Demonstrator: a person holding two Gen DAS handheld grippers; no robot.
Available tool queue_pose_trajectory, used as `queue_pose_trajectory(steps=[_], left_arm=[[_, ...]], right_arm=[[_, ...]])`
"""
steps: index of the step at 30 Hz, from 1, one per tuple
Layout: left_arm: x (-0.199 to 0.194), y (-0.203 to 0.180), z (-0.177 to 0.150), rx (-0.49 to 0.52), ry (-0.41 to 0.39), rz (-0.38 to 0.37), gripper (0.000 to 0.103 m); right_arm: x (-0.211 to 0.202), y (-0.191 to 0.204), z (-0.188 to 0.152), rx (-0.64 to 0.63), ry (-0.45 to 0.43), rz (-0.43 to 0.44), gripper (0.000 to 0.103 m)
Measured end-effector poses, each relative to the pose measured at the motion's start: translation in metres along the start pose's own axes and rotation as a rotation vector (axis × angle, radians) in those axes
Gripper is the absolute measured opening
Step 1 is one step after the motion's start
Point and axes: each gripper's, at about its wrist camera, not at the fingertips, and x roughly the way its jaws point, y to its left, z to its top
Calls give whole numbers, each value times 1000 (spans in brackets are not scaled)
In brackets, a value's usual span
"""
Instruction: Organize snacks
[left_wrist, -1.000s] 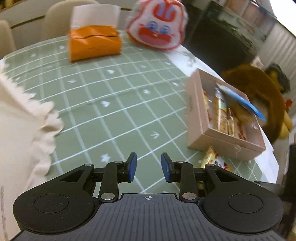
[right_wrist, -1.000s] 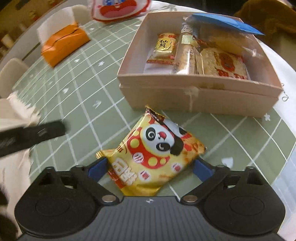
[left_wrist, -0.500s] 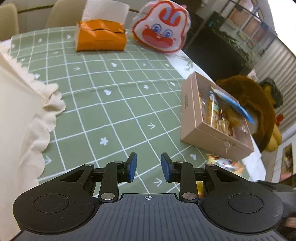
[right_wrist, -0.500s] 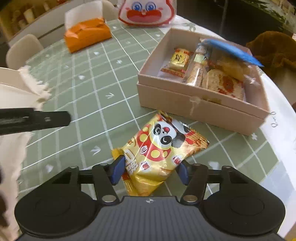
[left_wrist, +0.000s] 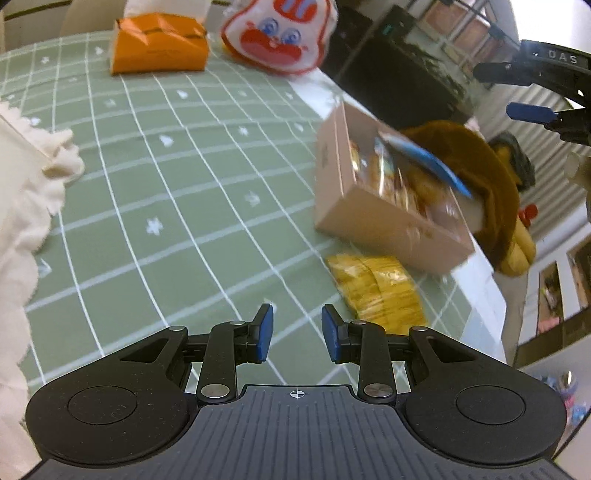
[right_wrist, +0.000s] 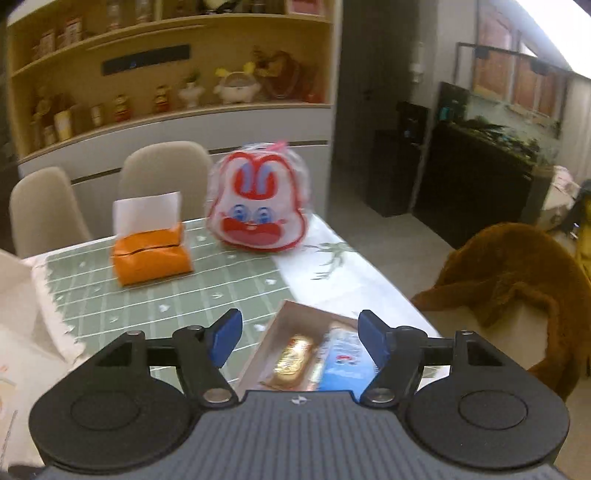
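Left wrist view shows the yellow snack packet (left_wrist: 376, 291) lying on the green tablecloth (left_wrist: 177, 206) beside the cardboard box (left_wrist: 373, 218), ungripped. The left gripper (left_wrist: 297, 330) and right gripper (right_wrist: 301, 341) both gape empty. Risk: packet gets left unboxed.

The snack bag (left_wrist: 376, 288) lies on the bench (left_wrist: 177, 184), touching the snack box (left_wrist: 373, 206) at its 1 o'clock.

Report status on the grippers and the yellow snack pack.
Left gripper open, empty. Right gripper open, empty, raised over snack box. Yellow snack pack on tablecloth beside box. Nothing in the way.
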Motion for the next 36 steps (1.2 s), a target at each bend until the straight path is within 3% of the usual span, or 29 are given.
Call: queue_pose_trajectory(steps=[5,11,15,16,17,18,19,23,25,30,32,33,36], left_arm=[[7,-1,-10,4,34,-16,33],[3,3,-11,-2,41,86,33],[-3,5,-15,-1,48,93,33],[-4,4,-16,1,50,91,33],[-5,3,-17,5,51,88,33],[-6,2,-18,11,51,84,33],[-7,1,-19,17,51,82,33],[-11,-5,-19,40,43,52,33],[-13,-9,-18,47,33,32,33],[-12,-15,-16,48,21,3,33],[-10,-16,-16,55,25,-1,33],[-8,-15,-17,62,27,0,33],[-1,-10,-21,80,35,7,33]], right_arm=[[3,-10,-50,80,130,61,86],[49,24,-129,80,372,107,87],[80,43,-159,25,461,101,87],[80,47,-162,8,444,92,87],[75,51,-166,-19,433,84,82],[71,58,-166,-75,434,77,66],[64,64,-166,-122,432,83,63],[20,65,-152,-152,396,156,62],[-9,58,-131,-133,335,168,62],[-49,36,-35,-111,107,76,62],[-46,27,0,-81,61,51,77],[-40,21,17,-61,51,43,91],[-40,11,27,-14,-10,-9,92]])
